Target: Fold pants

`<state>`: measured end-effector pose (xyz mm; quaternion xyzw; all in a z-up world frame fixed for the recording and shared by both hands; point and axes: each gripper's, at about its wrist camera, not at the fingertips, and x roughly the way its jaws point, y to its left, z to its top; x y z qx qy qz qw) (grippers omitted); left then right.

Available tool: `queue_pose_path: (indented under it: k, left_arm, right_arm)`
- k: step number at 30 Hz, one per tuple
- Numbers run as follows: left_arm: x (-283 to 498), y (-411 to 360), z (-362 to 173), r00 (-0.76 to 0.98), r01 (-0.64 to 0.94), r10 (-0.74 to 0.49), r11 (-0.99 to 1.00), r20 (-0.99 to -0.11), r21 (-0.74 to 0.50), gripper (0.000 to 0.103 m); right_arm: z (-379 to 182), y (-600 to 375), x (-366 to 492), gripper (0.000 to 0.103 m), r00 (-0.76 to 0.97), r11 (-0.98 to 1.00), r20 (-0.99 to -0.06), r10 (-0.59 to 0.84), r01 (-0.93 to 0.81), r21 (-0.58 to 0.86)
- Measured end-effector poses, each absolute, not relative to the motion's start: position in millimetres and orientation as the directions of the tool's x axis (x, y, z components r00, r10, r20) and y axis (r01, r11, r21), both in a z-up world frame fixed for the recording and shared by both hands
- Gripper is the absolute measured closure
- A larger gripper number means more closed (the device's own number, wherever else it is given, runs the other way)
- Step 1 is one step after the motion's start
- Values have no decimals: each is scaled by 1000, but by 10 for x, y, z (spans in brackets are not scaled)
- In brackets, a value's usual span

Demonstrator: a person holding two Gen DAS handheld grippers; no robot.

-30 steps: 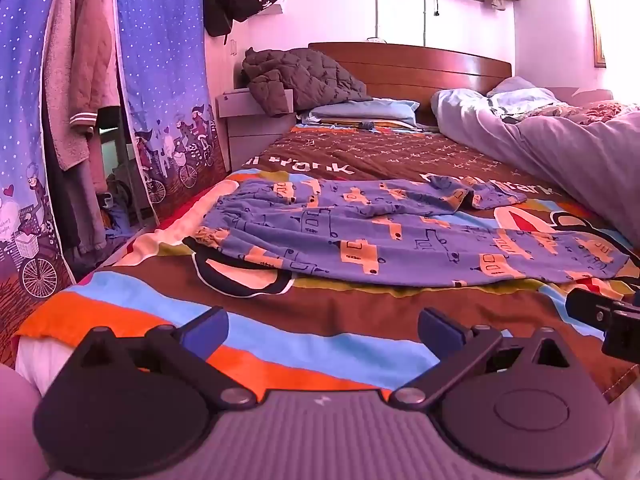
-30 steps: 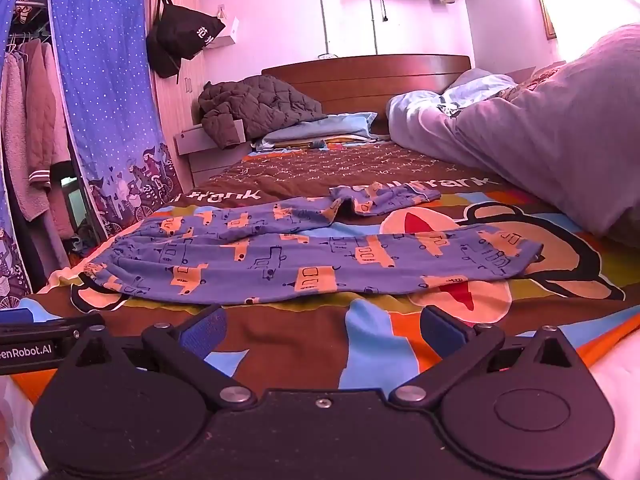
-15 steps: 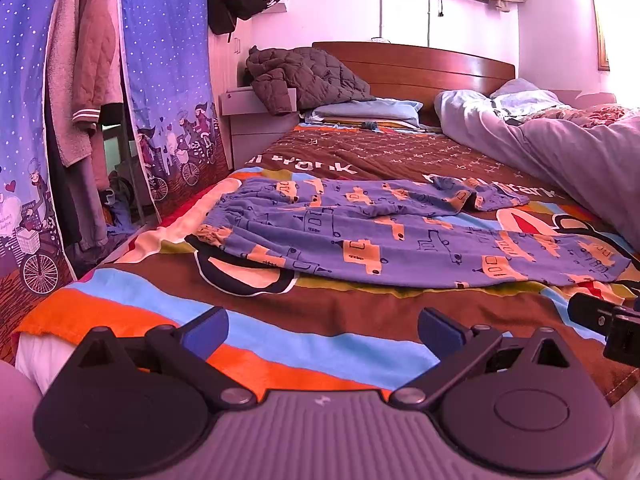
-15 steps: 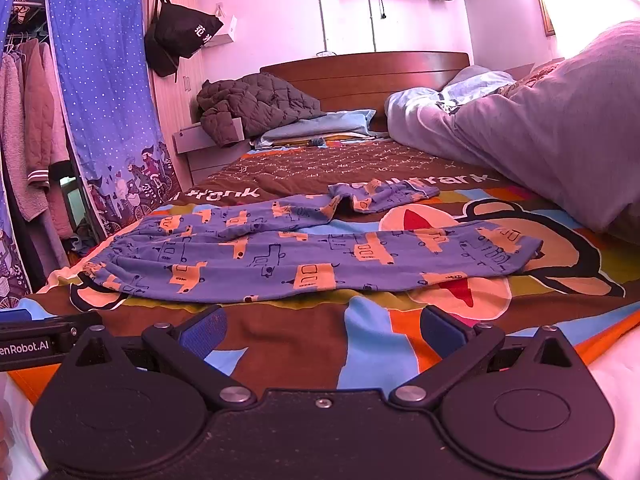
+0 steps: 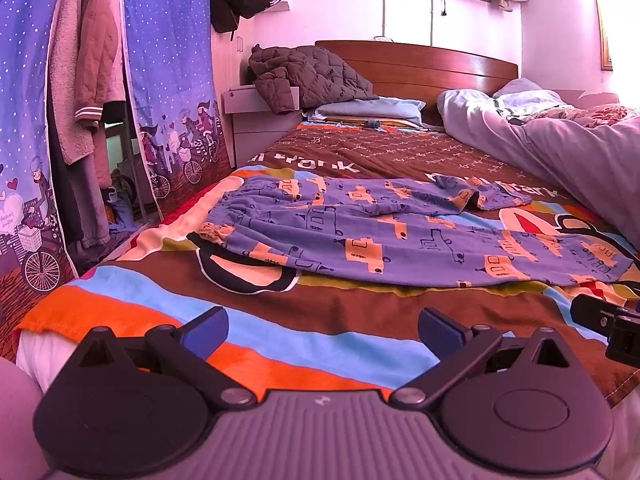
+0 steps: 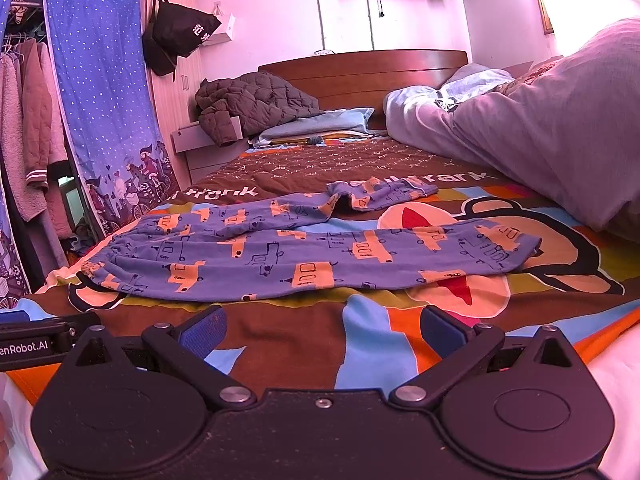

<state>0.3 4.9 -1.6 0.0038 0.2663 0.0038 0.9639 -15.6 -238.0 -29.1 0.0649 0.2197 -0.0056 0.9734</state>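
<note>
Blue pants (image 5: 384,232) with orange car prints lie spread on the bed, waistband to the left, legs running right; they also show in the right wrist view (image 6: 304,256). The far leg's end is bunched (image 6: 380,194). My left gripper (image 5: 322,326) is open and empty, over the bedspread near the bed's front edge, short of the pants. My right gripper (image 6: 320,326) is open and empty, likewise in front of the pants. The right gripper's side (image 5: 608,324) shows at the right of the left wrist view.
The striped cartoon bedspread (image 5: 280,344) covers the bed. A grey duvet (image 6: 560,128) is heaped on the right. A dark jacket (image 5: 308,76) and pillows lie by the wooden headboard. A curtained wardrobe (image 5: 168,88) with hanging clothes stands at the left.
Both grippers have crept slightly forward and up toward the pants. The jaws stay open and the pants have not moved.
</note>
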Motion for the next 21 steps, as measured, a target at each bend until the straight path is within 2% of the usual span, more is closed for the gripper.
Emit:
queue_pose_path:
  k: [21]
  left_arm:
    - [29,17,-80,849,-15,20,1000,-528,15,0]
  right_arm:
    - [-328,-2405,-130,1,896,990,-443,10,53,129]
